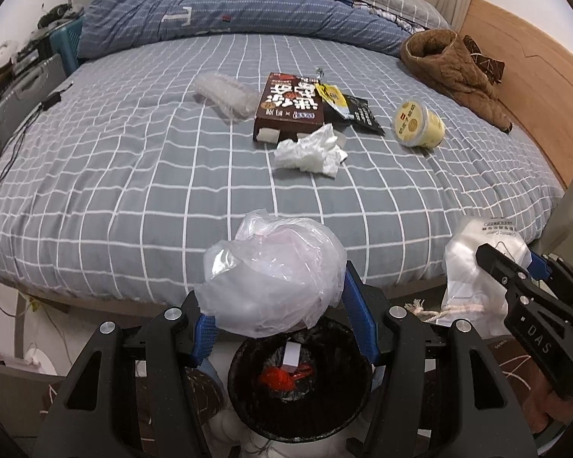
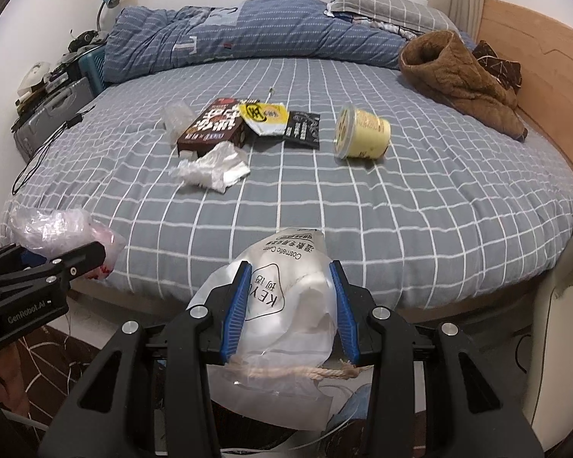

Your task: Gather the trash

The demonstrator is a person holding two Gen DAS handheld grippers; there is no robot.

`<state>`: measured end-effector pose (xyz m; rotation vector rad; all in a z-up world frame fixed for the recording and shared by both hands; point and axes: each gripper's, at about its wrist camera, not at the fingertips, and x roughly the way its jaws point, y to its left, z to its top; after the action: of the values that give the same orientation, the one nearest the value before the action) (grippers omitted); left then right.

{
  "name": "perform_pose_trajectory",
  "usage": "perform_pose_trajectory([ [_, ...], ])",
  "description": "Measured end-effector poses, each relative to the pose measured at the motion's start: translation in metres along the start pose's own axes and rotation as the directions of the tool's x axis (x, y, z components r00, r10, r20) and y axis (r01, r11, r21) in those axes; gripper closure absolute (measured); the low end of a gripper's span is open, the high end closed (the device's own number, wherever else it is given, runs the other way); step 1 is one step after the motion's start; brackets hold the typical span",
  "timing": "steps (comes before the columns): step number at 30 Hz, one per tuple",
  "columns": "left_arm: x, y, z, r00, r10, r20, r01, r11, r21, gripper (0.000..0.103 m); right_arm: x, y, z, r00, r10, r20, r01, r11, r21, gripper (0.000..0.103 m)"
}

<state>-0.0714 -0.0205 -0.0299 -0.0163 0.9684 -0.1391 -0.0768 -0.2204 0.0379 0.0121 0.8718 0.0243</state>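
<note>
Black bin (image 1: 300,383), plastic-lined, visible only in left wrist view: directly below the left gripper (image 1: 282,324) fingers, red scrap and white piece inside. Absent from right wrist view, where the printed bag blocks what lies under the fingers.

Left gripper held over the bin, pointing toward the bed (image 1: 133,160), fingers clamped on a crumpled clear plastic bag (image 1: 271,278) bulging above and between the blue pads.

Right gripper (image 2: 292,309) level beside it at the bed edge, fingers closed on a translucent white printed bag (image 2: 286,305) with rope drawstring (image 2: 298,372) hanging just below the pads.

Beyond both fingertips, on the grey checked sheet: brown box (image 1: 286,105), crumpled tissue (image 1: 311,150) touching its near end, yellow and black sachets (image 1: 343,108) just right of the box, yellow cup (image 1: 418,124) on its side further right, clear tray (image 1: 225,95) left of the box.
</note>
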Motion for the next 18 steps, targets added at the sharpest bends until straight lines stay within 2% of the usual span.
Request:
perform_pose_trajectory([
  [18, 0.015, 0.004, -0.054, 0.997, 0.005, -0.072, -0.006, 1.0, -0.015, 0.046, 0.008, 0.005, -0.055, 0.997, 0.008, -0.078, -0.007, 1.0, 0.01, 0.063],
])
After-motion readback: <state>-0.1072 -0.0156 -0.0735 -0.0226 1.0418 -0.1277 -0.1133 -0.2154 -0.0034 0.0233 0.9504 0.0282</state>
